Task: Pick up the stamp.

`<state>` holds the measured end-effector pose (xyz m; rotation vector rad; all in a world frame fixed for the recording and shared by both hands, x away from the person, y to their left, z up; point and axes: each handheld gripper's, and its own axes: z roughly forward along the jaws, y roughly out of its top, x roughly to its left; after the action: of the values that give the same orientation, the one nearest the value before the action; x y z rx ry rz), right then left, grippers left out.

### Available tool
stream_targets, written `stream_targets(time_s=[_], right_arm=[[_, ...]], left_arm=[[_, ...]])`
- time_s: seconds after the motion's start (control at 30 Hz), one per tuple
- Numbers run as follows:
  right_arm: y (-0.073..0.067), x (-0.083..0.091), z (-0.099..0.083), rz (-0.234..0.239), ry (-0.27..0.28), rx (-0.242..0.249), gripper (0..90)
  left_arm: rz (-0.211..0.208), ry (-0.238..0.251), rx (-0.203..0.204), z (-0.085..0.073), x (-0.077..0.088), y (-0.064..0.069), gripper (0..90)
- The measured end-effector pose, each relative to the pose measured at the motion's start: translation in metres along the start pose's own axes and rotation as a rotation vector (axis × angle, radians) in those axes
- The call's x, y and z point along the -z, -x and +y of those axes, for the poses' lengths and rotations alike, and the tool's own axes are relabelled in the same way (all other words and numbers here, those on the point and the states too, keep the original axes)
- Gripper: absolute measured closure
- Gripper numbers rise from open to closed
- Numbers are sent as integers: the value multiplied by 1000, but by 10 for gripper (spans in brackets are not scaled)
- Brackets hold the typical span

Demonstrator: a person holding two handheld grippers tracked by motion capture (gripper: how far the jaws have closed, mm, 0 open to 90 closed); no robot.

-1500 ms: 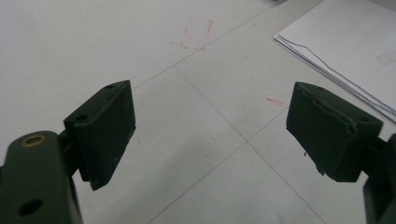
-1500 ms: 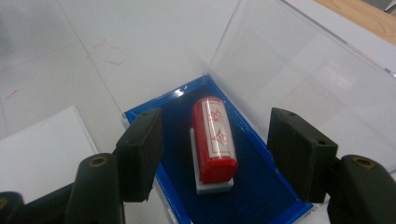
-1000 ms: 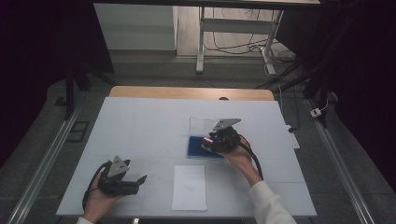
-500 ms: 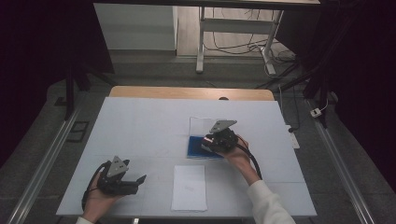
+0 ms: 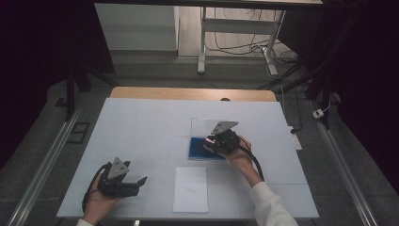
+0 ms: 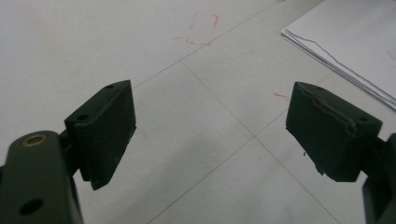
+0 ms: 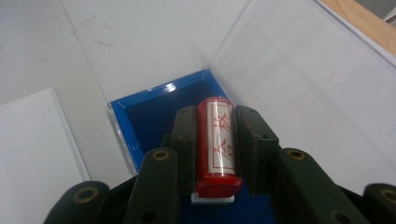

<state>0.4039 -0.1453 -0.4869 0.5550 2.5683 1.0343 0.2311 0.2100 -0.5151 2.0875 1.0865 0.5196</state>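
A red cylindrical stamp [image 7: 219,149] with red characters on a white label stands in a blue stamp-pad box [image 7: 140,121] whose clear lid [image 7: 299,79] lies open behind it. My right gripper [image 7: 215,113] has just closed its jaws, and both pads press on the stamp's sides. In the high view this right gripper [image 5: 212,143] sits over the blue box [image 5: 195,151] at the table's middle right. My left gripper [image 5: 140,182] rests at the front left, and its jaws stand wide apart over bare table in the left gripper view [image 6: 210,135].
A white sheet of paper [image 5: 190,188] lies near the front edge between the hands; its corner [image 6: 345,42] shows in the left gripper view. Faint red pen marks [image 6: 201,28] are on the white table top [image 5: 141,127]. A wooden strip [image 5: 188,93] runs along the far edge.
Both hands keep their places; the stamp, the box and the paper lie as before in the high view.
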Motion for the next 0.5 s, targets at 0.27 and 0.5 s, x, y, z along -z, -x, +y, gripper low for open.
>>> stream_targets(time_s=[0.27, 0.5], right_arm=[[1, 7, 4, 2, 35, -23, 694], [1, 22, 10, -2, 85, -34, 695]], left_arm=[[5, 1, 2, -1, 1, 0, 162], [7, 5, 3, -1, 2, -1, 163]])
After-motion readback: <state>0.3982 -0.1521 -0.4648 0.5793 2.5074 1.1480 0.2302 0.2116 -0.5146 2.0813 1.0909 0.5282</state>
